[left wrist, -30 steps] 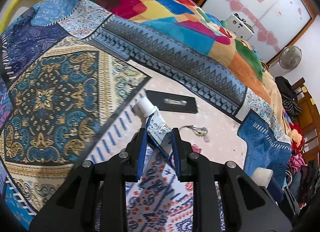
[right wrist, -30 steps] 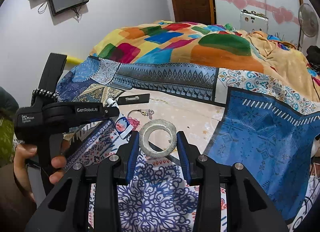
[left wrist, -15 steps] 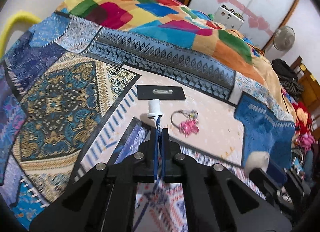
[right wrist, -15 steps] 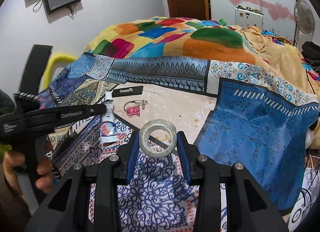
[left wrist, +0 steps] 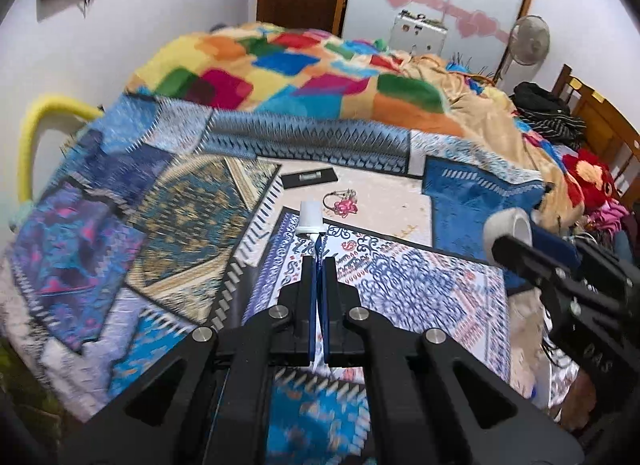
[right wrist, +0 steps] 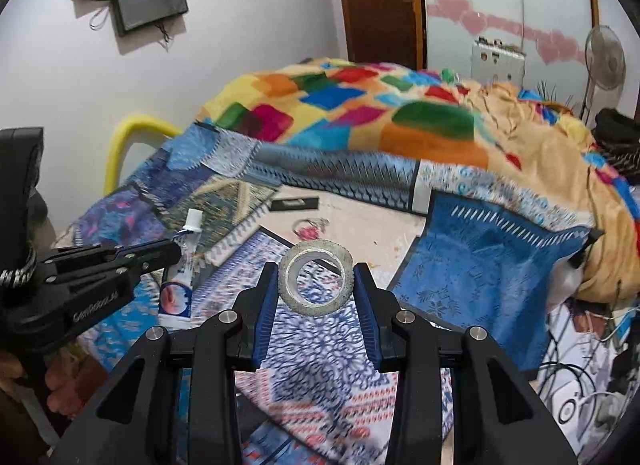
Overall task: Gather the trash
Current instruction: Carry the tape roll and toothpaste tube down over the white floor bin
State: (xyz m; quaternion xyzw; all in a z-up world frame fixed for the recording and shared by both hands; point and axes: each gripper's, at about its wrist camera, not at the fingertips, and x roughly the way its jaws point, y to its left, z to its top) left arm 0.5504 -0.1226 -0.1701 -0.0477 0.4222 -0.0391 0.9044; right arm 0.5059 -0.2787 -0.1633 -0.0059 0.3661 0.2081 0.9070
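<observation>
Left claw: just clamped flat on tube, lifted off bed | right claw: holding tape roll, raised too | both pieces collected; bin not visible.

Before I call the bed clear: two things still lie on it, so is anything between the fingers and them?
No spare fingers: the left gripper is shut on the tube, the right gripper on the tape roll. The black card and pink keychain lie uncovered.
</observation>
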